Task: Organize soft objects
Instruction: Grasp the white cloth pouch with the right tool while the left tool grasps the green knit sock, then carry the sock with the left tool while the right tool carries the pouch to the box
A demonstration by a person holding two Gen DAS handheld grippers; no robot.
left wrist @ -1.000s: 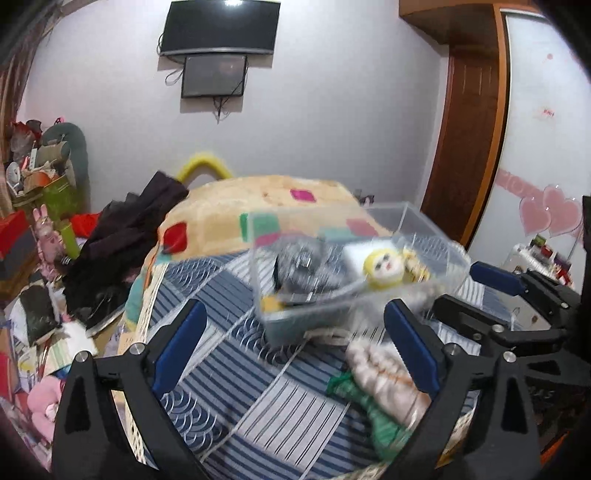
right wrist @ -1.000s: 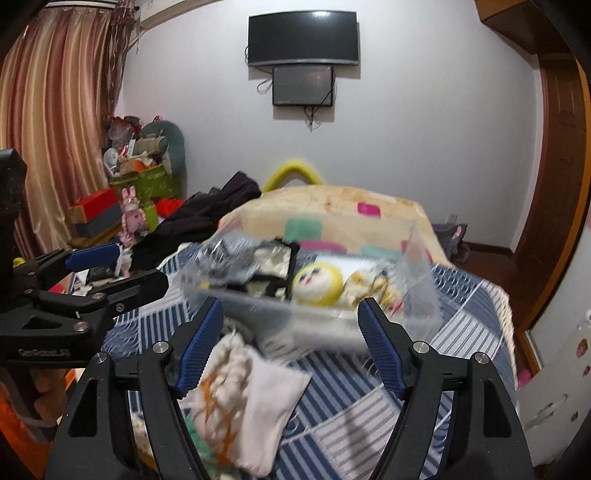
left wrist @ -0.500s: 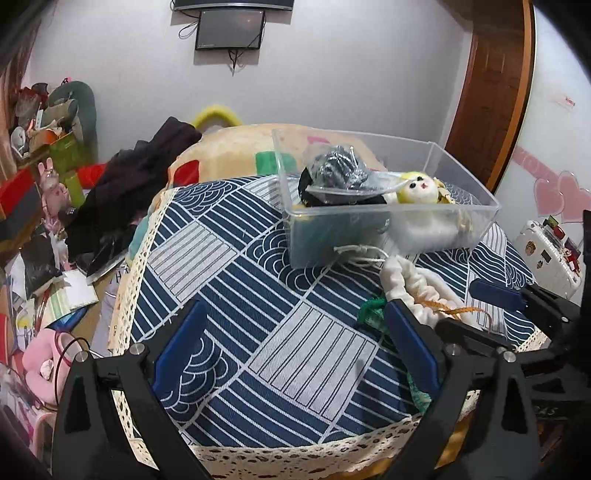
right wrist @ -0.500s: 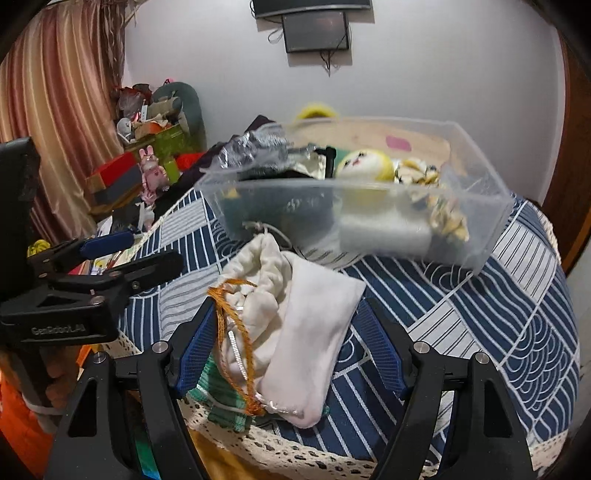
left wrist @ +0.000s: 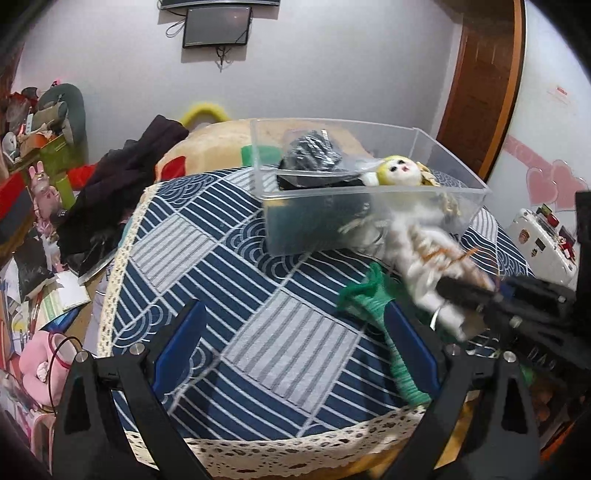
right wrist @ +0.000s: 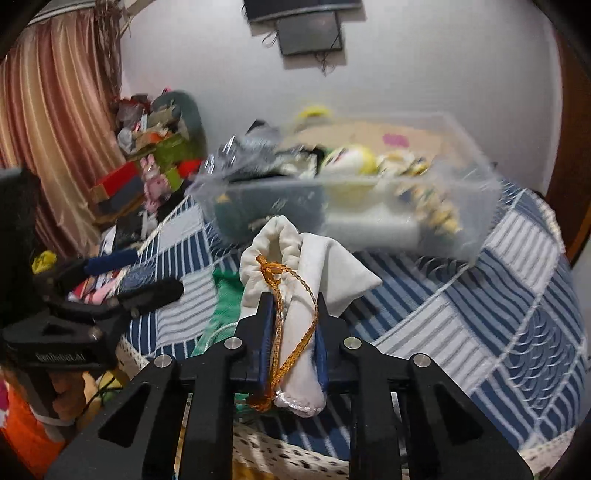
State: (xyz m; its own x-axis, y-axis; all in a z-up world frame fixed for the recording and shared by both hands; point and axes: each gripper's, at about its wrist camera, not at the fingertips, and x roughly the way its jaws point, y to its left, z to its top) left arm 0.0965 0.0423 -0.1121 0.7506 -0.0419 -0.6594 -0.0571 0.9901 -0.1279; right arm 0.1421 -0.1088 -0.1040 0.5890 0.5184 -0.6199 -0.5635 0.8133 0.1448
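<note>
Near the surface's front edge, the right gripper (right wrist: 291,350) pinches the white pouch (right wrist: 314,266) low, so its orange cord (right wrist: 291,317) could snag the clear bin (right wrist: 461,206) rim, while the left gripper (left wrist: 295,354) hangs wide, empty.

I see a pale grey wall (left wrist: 332,66) ahead with a dark wall-mounted screen (left wrist: 218,26) and loose cables hanging below it. To my right stands a brown wooden door frame (left wrist: 480,85), and beside it a white panel with pink heart stickers (left wrist: 546,181). On the left, striped pinkish-brown curtains (right wrist: 55,110) hang to the floor. Near them I make out a cluttered heap of boxes and toys (right wrist: 155,147), including a pink rabbit figure (left wrist: 42,188). Dark clothing (left wrist: 122,184) is draped over furniture behind the desk, next to a cream patchwork cushion (left wrist: 214,144). Papers litter the floor (left wrist: 55,291).
</note>
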